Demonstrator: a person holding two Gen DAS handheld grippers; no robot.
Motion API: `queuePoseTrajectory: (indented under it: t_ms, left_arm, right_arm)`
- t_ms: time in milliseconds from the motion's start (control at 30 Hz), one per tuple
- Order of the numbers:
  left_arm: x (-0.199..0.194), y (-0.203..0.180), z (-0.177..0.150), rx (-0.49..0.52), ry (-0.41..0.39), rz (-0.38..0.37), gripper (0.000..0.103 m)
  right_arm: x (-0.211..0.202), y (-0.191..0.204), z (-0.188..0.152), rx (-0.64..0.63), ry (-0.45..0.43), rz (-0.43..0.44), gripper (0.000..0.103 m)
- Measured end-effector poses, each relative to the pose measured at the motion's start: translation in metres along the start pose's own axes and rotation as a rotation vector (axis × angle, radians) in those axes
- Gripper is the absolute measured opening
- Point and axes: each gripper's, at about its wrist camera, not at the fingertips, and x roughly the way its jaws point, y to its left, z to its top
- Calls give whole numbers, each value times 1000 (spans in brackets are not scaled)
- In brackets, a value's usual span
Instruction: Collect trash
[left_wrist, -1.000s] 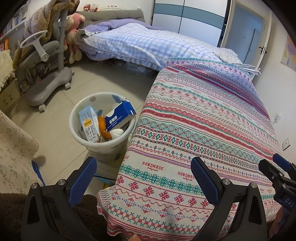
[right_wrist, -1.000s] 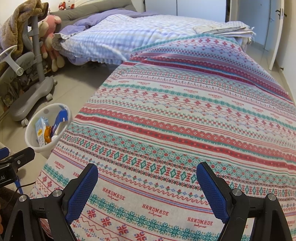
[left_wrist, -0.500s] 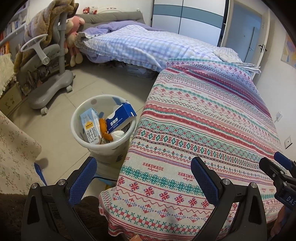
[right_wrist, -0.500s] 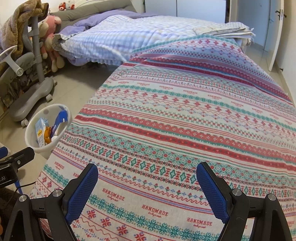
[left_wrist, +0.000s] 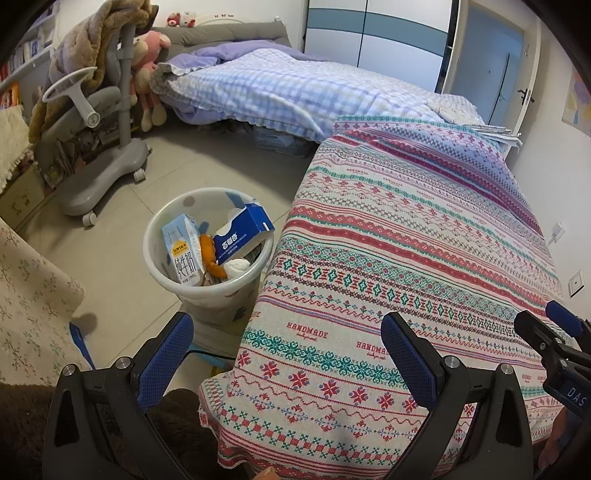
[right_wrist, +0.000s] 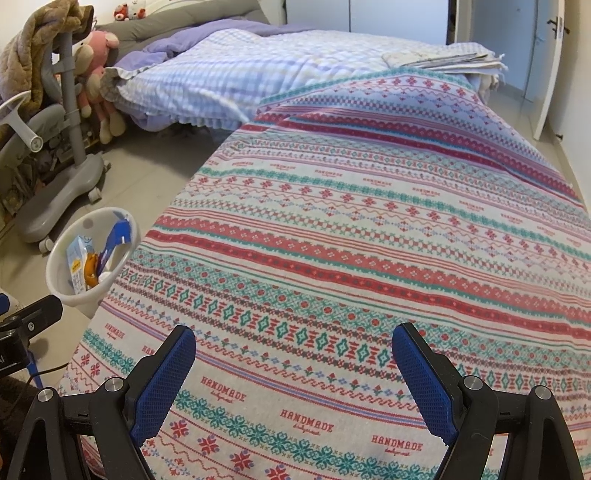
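A white trash bin (left_wrist: 168, 284) stands on the floor beside the patterned cloth-covered table (left_wrist: 406, 258). It holds a milk carton (left_wrist: 181, 251), a blue tissue box (left_wrist: 243, 232), an orange wrapper (left_wrist: 210, 254) and a white paper ball (left_wrist: 236, 266). My left gripper (left_wrist: 286, 343) is open and empty over the table's near left corner. My right gripper (right_wrist: 293, 362) is open and empty above the cloth; the bin shows at its left (right_wrist: 74, 291). No loose trash shows on the cloth.
A grey wheeled chair (left_wrist: 99, 155) draped with a blanket stands at back left. A bed with a checked quilt (left_wrist: 295, 88) lies behind the table. Plush toys (left_wrist: 147, 74) lean by the bed. A floral cloth (left_wrist: 29, 302) hangs at near left.
The left wrist view has shifted slightly, so the bin sits a little further right and lower. The right gripper has barely moved. Both stay open.
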Motion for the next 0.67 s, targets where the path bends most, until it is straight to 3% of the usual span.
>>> queuePoseTrajectory:
  t_ms: [667]
  left_arm:
    - [4,-3,3,-6,-5,6,102]
  right_arm:
    - [-2,0,2,0,-4,13,90]
